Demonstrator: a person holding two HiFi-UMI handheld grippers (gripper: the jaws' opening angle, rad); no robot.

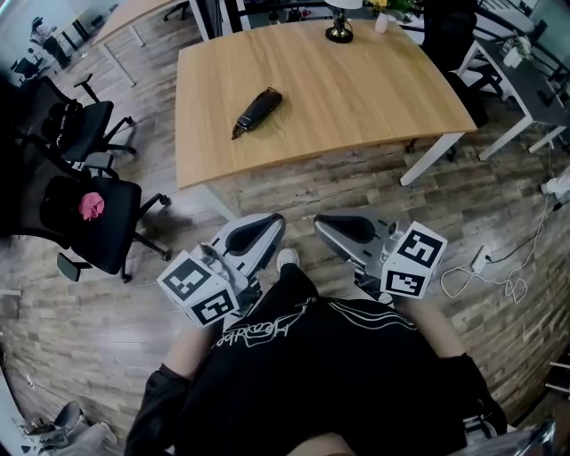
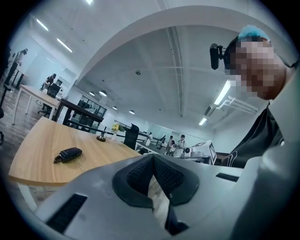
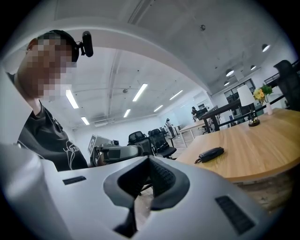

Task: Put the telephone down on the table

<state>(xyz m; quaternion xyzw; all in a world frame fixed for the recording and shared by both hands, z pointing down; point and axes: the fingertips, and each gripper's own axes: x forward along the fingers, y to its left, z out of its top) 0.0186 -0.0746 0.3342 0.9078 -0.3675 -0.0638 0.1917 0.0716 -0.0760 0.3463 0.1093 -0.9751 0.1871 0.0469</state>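
Telephone (image 1: 257, 112) already lies flat on the tabletop (image 1: 374, 98), in its left half. Probably rigid plastic, light, smooth; I'd grip across its narrow middle. Left tongs (image 1: 271, 224) and right tongs (image 1: 324, 223) both closed, empty, well short of the tabletop.

The table (image 1: 356, 98) offers open wood along its near edge, across its middle and over its whole right half. The telephone (image 1: 257, 111) lies flat toward the left edge, the only low obstacle there. A lamp base (image 1: 338, 34) and a small vase (image 1: 381, 22) stand at the far edge. Open floor (image 1: 294, 191) runs up to the near edge. Office chairs (image 1: 111, 218) crowd the left side, apart from the table.
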